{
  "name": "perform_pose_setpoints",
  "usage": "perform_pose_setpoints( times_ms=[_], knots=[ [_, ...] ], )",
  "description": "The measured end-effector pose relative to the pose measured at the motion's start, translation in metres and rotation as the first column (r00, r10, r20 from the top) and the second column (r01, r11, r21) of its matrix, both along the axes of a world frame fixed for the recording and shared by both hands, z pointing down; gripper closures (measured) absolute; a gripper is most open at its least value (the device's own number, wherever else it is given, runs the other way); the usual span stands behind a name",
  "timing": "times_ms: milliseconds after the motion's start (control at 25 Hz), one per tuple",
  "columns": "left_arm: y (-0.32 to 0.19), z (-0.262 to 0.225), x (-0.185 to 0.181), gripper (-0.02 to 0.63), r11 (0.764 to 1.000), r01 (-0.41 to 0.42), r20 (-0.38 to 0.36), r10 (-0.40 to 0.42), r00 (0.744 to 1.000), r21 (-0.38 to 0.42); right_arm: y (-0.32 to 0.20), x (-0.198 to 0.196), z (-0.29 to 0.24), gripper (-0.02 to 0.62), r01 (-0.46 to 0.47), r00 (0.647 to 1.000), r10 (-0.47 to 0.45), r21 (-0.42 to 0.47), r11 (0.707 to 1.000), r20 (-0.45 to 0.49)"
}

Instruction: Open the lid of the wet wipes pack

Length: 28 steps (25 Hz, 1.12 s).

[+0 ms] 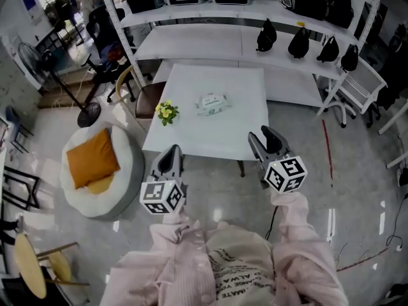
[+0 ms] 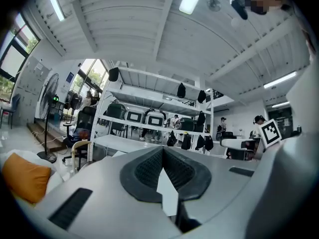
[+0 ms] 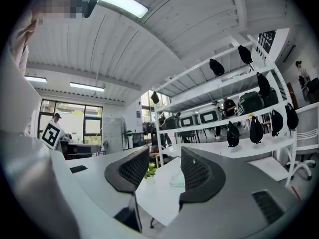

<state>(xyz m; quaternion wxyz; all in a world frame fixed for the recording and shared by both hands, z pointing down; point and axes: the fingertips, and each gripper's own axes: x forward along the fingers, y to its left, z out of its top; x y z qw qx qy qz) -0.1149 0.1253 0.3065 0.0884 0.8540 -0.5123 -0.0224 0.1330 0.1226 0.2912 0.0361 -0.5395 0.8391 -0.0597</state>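
The wet wipes pack [image 1: 211, 104] lies flat on the white table [image 1: 191, 139], lid down; in the right gripper view the wet wipes pack [image 3: 176, 179] shows small between the jaws. Both grippers hang in front of the table's near edge, well short of the pack. My left gripper [image 1: 171, 159] has its jaws pressed together, with nothing between them. My right gripper [image 1: 265, 141] stands open and holds nothing, its fingertips over the table's near right corner.
A small pot of yellow flowers [image 1: 167, 112] stands near the table's left edge. A chair [image 1: 141, 94] and a white beanbag with an orange cushion [image 1: 92, 158] are at the left. Shelving [image 1: 255, 18] with bags and cases runs behind the table.
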Motion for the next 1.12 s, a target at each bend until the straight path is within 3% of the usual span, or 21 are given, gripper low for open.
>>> perform_pose_setpoints(
  times_ms=[640, 920, 1120],
  knots=[
    [-0.044, 0.035, 0.011, 0.607, 0.995, 0.000, 0.017, 0.002, 1.000, -0.104, -0.053, -0.006, 0.030, 0.430, 0.037, 0.999, -0.037, -0.071, 0.997, 0.005],
    [-0.105, 0.057, 0.017, 0.607, 0.988, -0.031, 0.007, 0.032, 0.999, -0.153, -0.118, 0.000, 0.050, 0.430, 0.001, 1.000, -0.003, -0.117, 0.993, -0.010],
    [-0.161, 0.081, 0.013, 0.607, 0.975, -0.033, -0.014, 0.031, 0.999, -0.218, -0.175, -0.014, 0.068, 0.430, 0.023, 0.999, -0.028, -0.153, 0.988, -0.031]
  ],
)
